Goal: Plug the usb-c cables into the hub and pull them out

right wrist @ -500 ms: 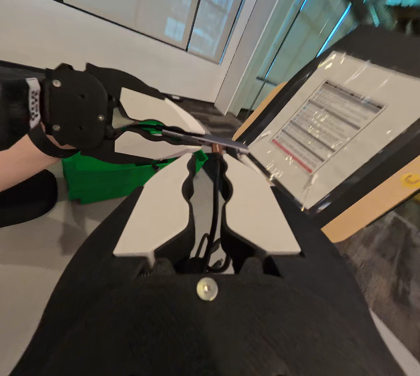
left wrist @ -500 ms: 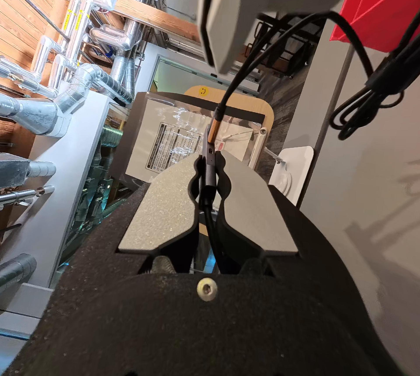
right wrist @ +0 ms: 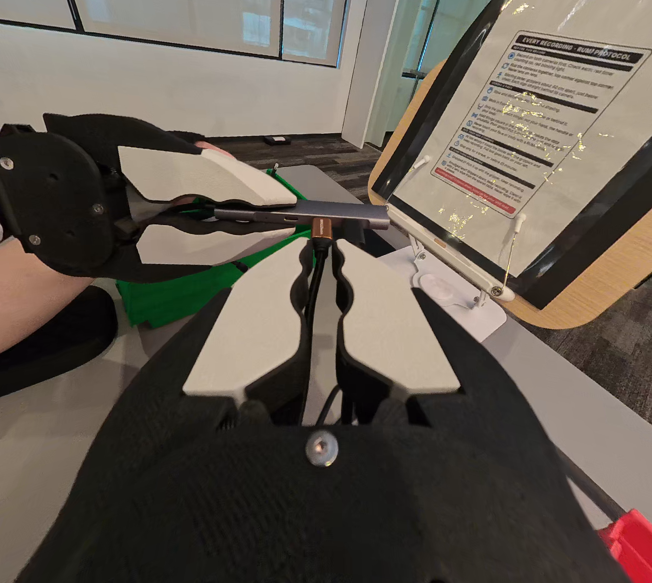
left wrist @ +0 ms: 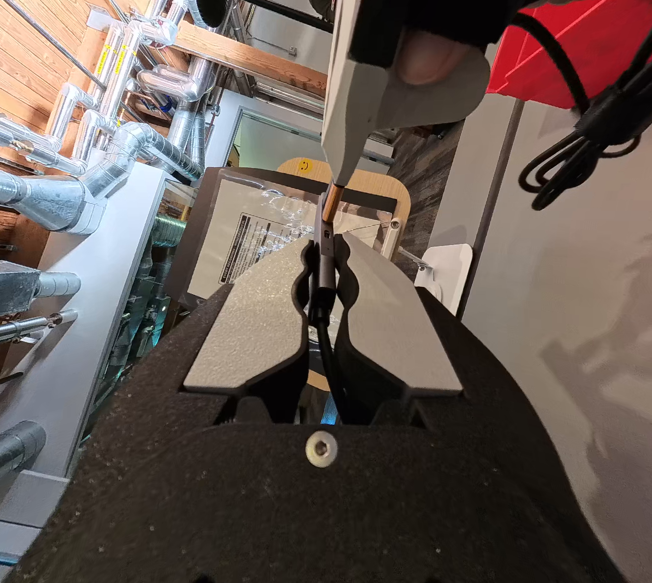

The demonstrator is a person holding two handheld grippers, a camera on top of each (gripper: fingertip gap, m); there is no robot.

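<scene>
Right wrist view showed the right gripper (right wrist: 320, 241) nearest the lens, its jaws drawn close on the black cable (right wrist: 315, 280) just behind the copper-coloured plug (right wrist: 321, 228). The plug met the near edge of the grey hub (right wrist: 317, 213), beside a free port; how deep it sat could not be read from this angle. Left of the hub, the left gripper (right wrist: 294, 215) clamped the hub's end between its white fingers (right wrist: 211, 174), a gloved hand (right wrist: 123, 132) behind it. Beneath the hub lay a green bin (right wrist: 169, 298). Right of the hub, and beyond it, stood a laminated sheet in a black frame (right wrist: 416, 149) on a white stand (right wrist: 458, 305).

Left wrist view confirmed the grip: the left gripper (left wrist: 324, 241) was shut on the hub (left wrist: 326, 262), seen edge-on, with the hub's own lead (left wrist: 331, 354) running back between the jaws. The plug (left wrist: 333, 202) entered the hub from above, held by the right gripper (left wrist: 344, 174). A cable bundle (left wrist: 578, 149) hung right of the hub.
</scene>
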